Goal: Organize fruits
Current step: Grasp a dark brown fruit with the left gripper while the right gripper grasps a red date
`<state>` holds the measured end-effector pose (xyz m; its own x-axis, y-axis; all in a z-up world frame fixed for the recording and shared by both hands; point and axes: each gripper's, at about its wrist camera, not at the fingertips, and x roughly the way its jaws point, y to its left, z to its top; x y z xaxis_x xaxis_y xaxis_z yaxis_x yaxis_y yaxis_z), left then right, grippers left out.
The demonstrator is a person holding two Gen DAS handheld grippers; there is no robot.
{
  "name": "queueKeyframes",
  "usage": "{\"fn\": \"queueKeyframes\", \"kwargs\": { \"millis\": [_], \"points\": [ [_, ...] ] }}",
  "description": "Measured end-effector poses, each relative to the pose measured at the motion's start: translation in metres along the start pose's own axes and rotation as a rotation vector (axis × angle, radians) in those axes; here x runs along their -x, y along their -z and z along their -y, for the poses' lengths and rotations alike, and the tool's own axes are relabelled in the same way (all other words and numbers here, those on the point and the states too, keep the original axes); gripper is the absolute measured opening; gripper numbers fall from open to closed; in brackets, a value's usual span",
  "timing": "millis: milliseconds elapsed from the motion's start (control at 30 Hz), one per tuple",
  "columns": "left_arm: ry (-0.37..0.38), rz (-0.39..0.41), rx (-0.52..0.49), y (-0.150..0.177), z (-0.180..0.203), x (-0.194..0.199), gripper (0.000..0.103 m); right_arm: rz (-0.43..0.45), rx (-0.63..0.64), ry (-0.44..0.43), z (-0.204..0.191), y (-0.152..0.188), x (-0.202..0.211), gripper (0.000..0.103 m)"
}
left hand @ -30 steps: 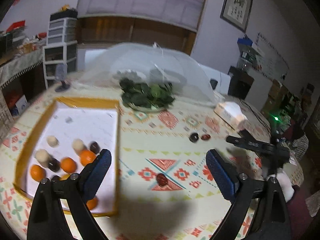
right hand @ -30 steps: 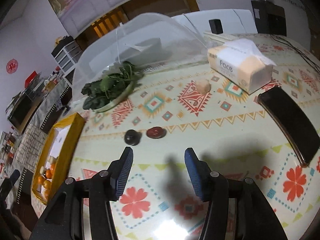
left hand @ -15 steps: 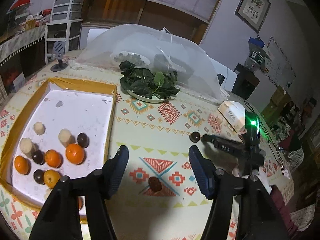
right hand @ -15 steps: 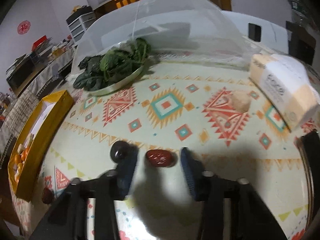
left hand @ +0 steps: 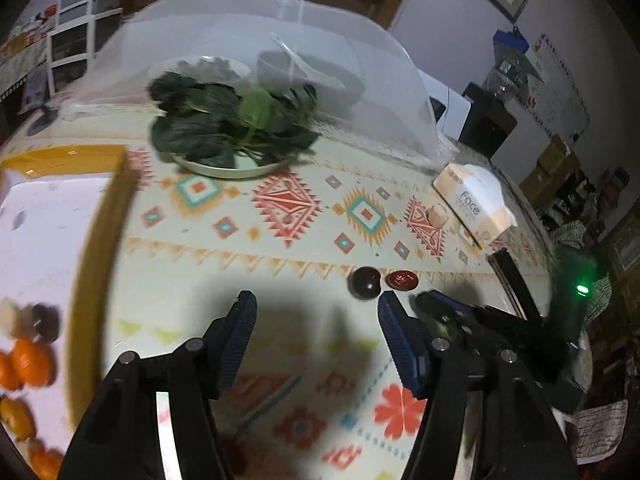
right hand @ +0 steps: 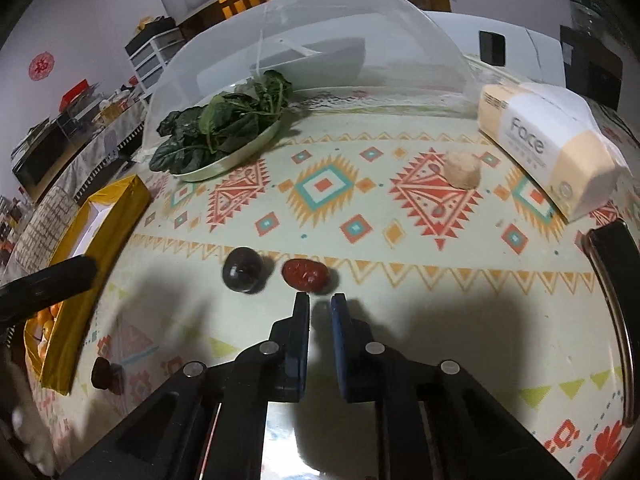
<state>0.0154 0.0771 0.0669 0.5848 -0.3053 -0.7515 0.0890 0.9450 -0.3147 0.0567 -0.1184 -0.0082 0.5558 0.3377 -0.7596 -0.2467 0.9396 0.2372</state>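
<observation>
A dark round fruit [right hand: 243,269] and a red date [right hand: 306,275] lie side by side on the patterned tablecloth; both also show in the left wrist view, dark fruit [left hand: 364,282], date [left hand: 401,279]. My right gripper [right hand: 320,300] hovers just short of the date, jaws nearly together, holding nothing. My left gripper [left hand: 316,308] is open and empty, left of the two fruits. A pale peeled fruit [right hand: 462,169] sits further back. Another dark date [right hand: 105,375] lies near the yellow box [right hand: 100,248], which holds oranges [left hand: 32,362] and other fruit.
A plate of leafy greens [right hand: 224,136] stands in front of a white mesh food cover [right hand: 320,40]. A tissue pack [right hand: 548,144] lies at the right. A dark flat object [right hand: 616,280] lies at the table's right edge.
My right gripper closed its jaws and sits just short of the red date. My left gripper moved forward and right, toward the two fruits, leaving the box at its left.
</observation>
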Motion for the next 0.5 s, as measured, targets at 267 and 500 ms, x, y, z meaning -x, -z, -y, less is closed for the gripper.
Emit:
{"fn": "queueKeyframes", "kwargs": {
  "millis": [267, 500],
  "points": [
    [-0.008, -0.051, -0.108, -0.012, 0.035, -0.061, 0.054, 0.012, -0.095, -0.080, 0.032, -0.006, 0.010, 0.013],
    [-0.029, -0.084, -0.178, -0.005, 0.050, -0.084, 0.023, 0.050, -0.195, -0.200, 0.053, -0.013, 0.011, 0.014]
  ]
}}
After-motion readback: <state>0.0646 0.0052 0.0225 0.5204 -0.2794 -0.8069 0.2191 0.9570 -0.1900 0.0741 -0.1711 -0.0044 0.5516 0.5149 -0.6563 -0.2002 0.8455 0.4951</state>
